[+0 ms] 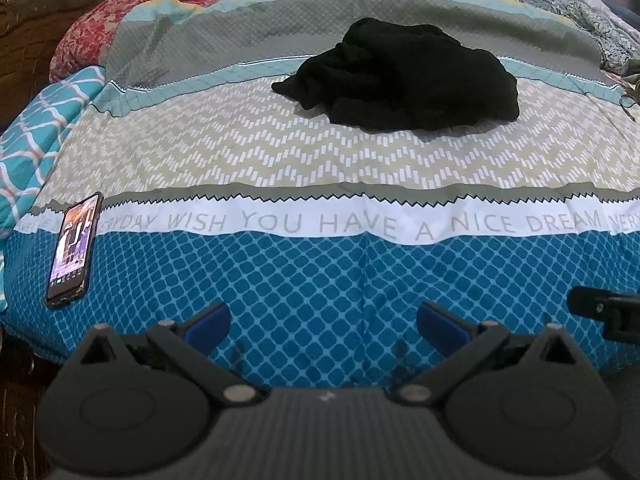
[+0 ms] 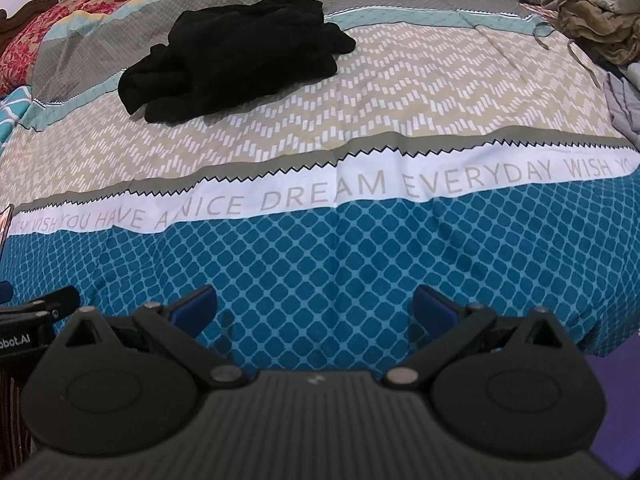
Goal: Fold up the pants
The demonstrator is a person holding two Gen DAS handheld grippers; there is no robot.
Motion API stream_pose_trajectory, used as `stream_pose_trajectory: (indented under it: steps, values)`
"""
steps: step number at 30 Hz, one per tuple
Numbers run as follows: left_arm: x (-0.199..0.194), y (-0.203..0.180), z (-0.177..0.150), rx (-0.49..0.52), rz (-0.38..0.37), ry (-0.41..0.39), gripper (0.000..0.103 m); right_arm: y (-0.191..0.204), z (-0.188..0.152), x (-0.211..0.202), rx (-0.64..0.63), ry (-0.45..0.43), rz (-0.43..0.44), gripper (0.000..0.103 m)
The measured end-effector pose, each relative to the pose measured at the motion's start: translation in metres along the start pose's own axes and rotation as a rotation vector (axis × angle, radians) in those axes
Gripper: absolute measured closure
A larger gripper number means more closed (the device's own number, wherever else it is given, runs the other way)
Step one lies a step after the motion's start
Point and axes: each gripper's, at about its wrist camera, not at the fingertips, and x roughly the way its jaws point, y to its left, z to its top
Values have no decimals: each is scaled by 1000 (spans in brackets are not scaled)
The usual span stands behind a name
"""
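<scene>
On a bed spread with a patterned bedsheet (image 1: 320, 152), a pair of black pants (image 1: 404, 76) lies crumpled in a loose heap toward the far side, straddling the grey band and the beige zigzag band of the cloth. The left gripper (image 1: 322, 322) hangs over the near edge of the bed, above the blue lattice-printed strip, its jaws spread wide with nothing between them; the blue fingertips (image 1: 210, 320) show on either side of the gap. The right gripper (image 2: 314, 308) sits at the same near edge, its jaws likewise parted and empty, and well apart from the pants, which in the right wrist view lie up and to the left (image 2: 236, 56). Each tool shows at the margin of the other's view, so the two are side by side. A white stripe across the sheet carries grey lettering reading "WISH YOU HAVE A NICE DREAM EVERYDAY". A phone (image 1: 74, 250) with a lit screen rests on the sheet at the left, near the bed's edge, crossing the white stripe and the blue strip. A red floral cover (image 1: 132, 4) is bunched at the far left corner beside a dark carved wooden headboard (image 1: 36, 28). At the far right a pile of olive and grey clothes (image 2: 596, 12) lies on the bed, clear of the pants.
</scene>
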Motion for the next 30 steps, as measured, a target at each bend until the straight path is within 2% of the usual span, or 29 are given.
stream_pose_trajectory:
  steps: [21, 30]
  values:
    - [1, -1, 1, 29, 32, -20, 0, 0, 1, -2, 6, -21, 18, 0]
    - [3, -7, 2, 50, -49, 2, 0, 1, 2, 3, -3, -9, 12, 0]
